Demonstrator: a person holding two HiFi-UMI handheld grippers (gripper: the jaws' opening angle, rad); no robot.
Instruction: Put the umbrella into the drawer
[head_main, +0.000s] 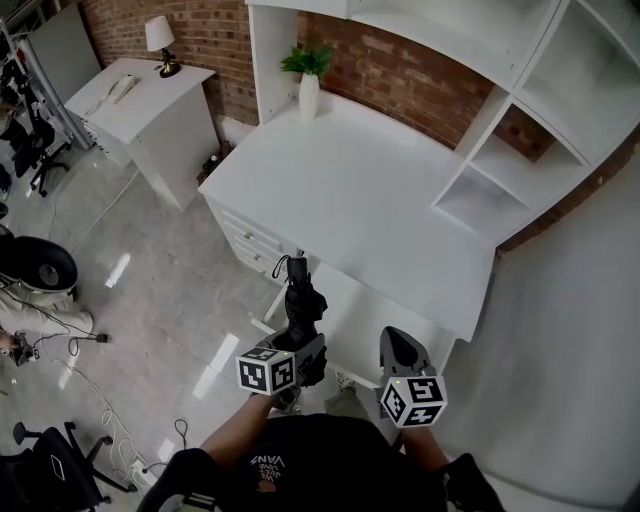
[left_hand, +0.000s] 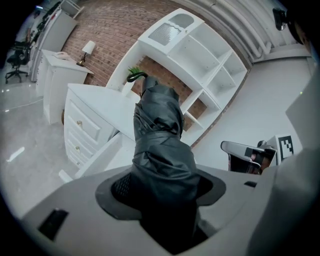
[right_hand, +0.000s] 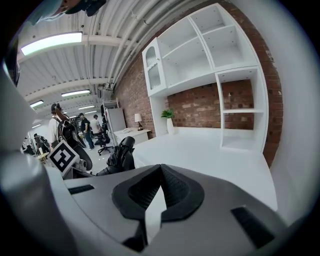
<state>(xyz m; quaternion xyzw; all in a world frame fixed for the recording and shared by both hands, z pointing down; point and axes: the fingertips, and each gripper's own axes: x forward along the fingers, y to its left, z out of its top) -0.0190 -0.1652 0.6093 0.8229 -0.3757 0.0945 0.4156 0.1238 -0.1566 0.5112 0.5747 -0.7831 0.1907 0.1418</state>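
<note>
Head view: left claw (head_main: 303, 350) grips the folded umbrella (head_main: 299, 300), which points to 12 o'clock over the open drawer (head_main: 365, 305).
Left gripper view: jaws wide, clamped on cloth. Risk: the tip snags the desk (left_hand: 107, 107) edge.
Right gripper view: right claw (right_hand: 159, 172) closed, empty.
Writing: none legible.

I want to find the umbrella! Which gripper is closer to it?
Left. The left gripper is shut on the umbrella; the right gripper is beside it, not touching.
</note>
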